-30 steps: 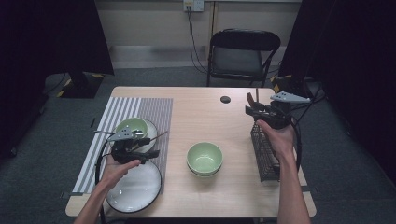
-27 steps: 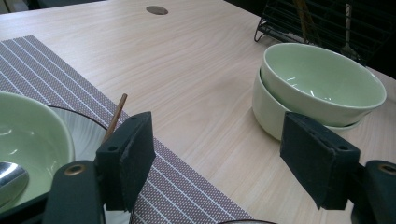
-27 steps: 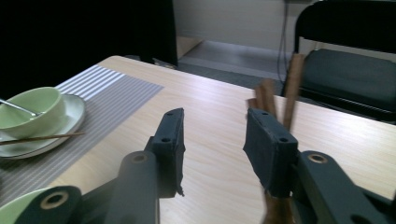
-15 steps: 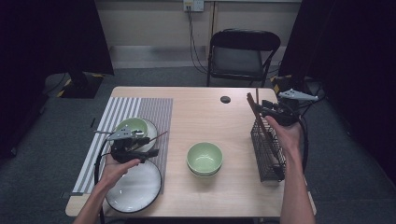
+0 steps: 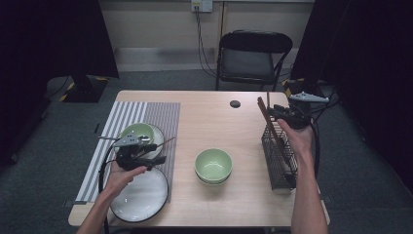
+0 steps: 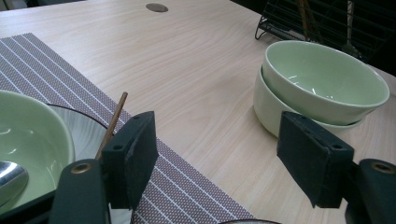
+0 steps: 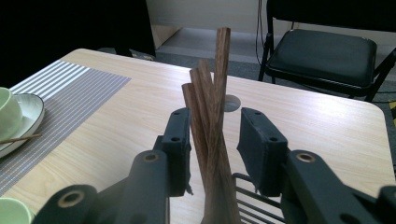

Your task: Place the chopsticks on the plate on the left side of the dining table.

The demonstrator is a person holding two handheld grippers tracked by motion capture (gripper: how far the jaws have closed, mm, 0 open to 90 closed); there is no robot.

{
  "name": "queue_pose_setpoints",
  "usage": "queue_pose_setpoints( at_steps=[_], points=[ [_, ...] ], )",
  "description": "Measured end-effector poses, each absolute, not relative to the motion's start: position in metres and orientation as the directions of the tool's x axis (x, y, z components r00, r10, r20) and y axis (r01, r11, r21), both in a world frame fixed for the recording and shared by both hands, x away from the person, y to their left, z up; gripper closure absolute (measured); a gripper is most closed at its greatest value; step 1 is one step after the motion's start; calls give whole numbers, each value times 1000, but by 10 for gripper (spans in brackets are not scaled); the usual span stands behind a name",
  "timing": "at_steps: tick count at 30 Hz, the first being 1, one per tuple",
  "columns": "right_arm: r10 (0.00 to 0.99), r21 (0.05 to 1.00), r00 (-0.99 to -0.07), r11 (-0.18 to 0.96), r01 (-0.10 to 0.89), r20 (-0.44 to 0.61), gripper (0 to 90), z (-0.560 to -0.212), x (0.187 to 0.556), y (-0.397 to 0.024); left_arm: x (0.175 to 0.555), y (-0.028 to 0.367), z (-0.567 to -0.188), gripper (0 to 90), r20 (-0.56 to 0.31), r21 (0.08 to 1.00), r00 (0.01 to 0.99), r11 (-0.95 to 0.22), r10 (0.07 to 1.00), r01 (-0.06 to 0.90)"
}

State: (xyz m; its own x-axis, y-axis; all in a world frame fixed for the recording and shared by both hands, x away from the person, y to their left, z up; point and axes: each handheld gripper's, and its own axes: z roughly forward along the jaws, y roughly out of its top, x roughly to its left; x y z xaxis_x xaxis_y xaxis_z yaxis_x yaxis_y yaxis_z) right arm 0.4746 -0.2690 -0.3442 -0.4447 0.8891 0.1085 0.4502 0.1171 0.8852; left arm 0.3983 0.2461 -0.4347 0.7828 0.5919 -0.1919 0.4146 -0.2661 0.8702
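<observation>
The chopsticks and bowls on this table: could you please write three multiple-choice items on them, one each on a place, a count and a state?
1. Where do the wooden chopsticks stand?
A. in the wire rack
B. on the striped mat
C. in a bowl

2. How many green bowls make up the stack in the middle of the table?
A. one
B. two
C. four

3. How does the right gripper stand to the chopsticks?
A. far off from them
B. one jaw on each side, a gap showing on the right
C. lying under them

Answers:
1 A, they rise out of the rack in the high view.
2 B, the left gripper view shows one nested in another.
3 B, the right gripper view shows it.
</observation>
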Motion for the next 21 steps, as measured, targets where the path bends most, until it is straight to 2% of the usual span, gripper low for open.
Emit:
queue_pose_setpoints(
  at_steps=[5,16,21],
  points=[
    [891,869,-444,141,474,97,681,-347,478,-265,398,244,-435,293,-188,868,786,-274,590,413],
    [903,855,-421,153,495,82,830,-350,480,-262,398,245,-435,295,-185,869,787,-275,588,410],
    [899,867,-432,152,475,79,846,-349,478,-260,398,245,-435,295,-188,868,784,-275,592,415]
  ],
)
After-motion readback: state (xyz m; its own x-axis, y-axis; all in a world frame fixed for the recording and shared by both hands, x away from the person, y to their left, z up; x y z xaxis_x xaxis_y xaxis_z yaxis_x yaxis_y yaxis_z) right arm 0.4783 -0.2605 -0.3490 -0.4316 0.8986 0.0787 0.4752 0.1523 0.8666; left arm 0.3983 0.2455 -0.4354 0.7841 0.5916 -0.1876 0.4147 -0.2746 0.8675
